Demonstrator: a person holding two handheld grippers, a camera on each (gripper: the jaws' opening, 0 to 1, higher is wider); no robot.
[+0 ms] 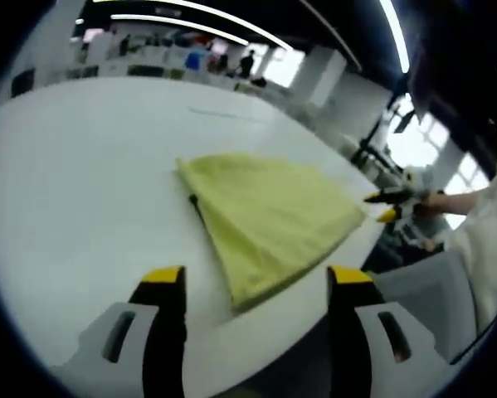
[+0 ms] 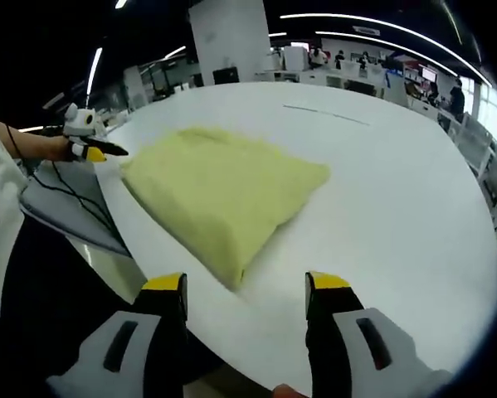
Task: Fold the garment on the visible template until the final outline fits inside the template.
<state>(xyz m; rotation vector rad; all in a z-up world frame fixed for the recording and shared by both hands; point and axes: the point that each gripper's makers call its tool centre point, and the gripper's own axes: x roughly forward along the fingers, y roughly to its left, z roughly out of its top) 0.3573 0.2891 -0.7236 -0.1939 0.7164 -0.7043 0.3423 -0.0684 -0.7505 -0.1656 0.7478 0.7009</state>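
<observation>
Your left gripper (image 1: 256, 286) hangs above the near edge of the white tabletop (image 1: 82, 166), its two yellow-tipped jaws standing well apart with nothing between them. Your right gripper (image 2: 246, 290) sits likewise over the near edge, jaws spread wide and empty.

The yellow garment (image 1: 269, 211) lies flat on the tabletop, folded into a roughly triangular shape. In the left gripper view one long folded side runs toward your jaws, and its lower corner rests close to the tabletop's near edge, just ahead of the gap between the jaws. A thin dark line (image 1: 200, 212) shows on the tabletop against the garment's left side; whether it belongs to the template cannot be told. In the right gripper view the garment (image 2: 223, 195) reaches toward the tabletop's left edge, with its nearest corner pointing at your left jaw tip.

In the left gripper view your right gripper (image 1: 389, 199) shows at the right, beyond the garment's far corner and apart from it. In the right gripper view your left gripper (image 2: 95, 151) shows at the left, held by a hand (image 2: 53, 148), just beside the garment's edge; contact cannot be confirmed.

A faint line (image 2: 327, 114) marks the far part of the tabletop.
</observation>
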